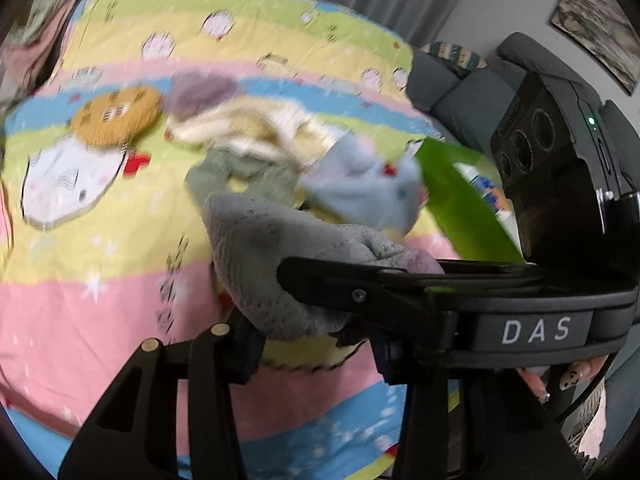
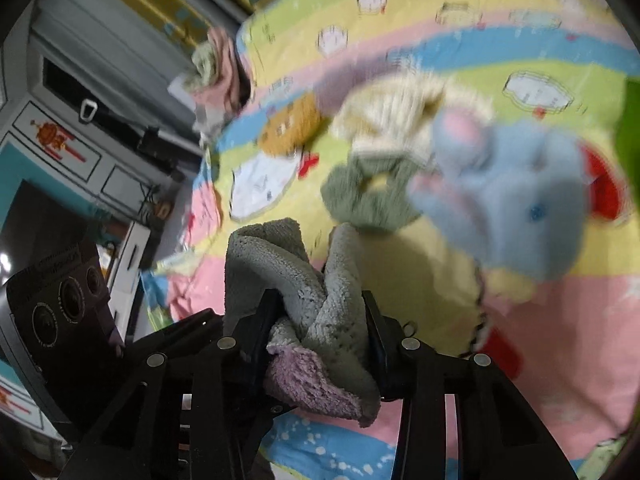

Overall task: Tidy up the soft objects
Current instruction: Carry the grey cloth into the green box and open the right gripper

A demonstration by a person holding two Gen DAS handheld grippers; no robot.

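A grey towel with a lilac edge (image 1: 276, 256) is held between both grippers above the bed. My left gripper (image 1: 316, 340) is shut on its lower part. My right gripper (image 2: 320, 320) is shut on the bunched towel (image 2: 320, 300), and crosses the left wrist view as a black bar (image 1: 400, 284). On the bed lie a light blue plush (image 1: 360, 188) (image 2: 516, 196), a green knit piece (image 1: 248, 176) (image 2: 368, 196), a cream cloth (image 1: 248, 128) (image 2: 396, 116), a purple cloth (image 1: 200, 92) and a brown round cushion (image 1: 116, 116) (image 2: 288, 128).
The striped cartoon bedspread (image 1: 100, 260) (image 2: 560, 340) covers the bed. A green bag (image 1: 460, 204) stands at the right of the pile. Pink and green clothes (image 2: 216, 68) lie at the bed's far edge. A grey sofa (image 1: 472, 88) and a cabinet (image 2: 80, 152) stand beyond.
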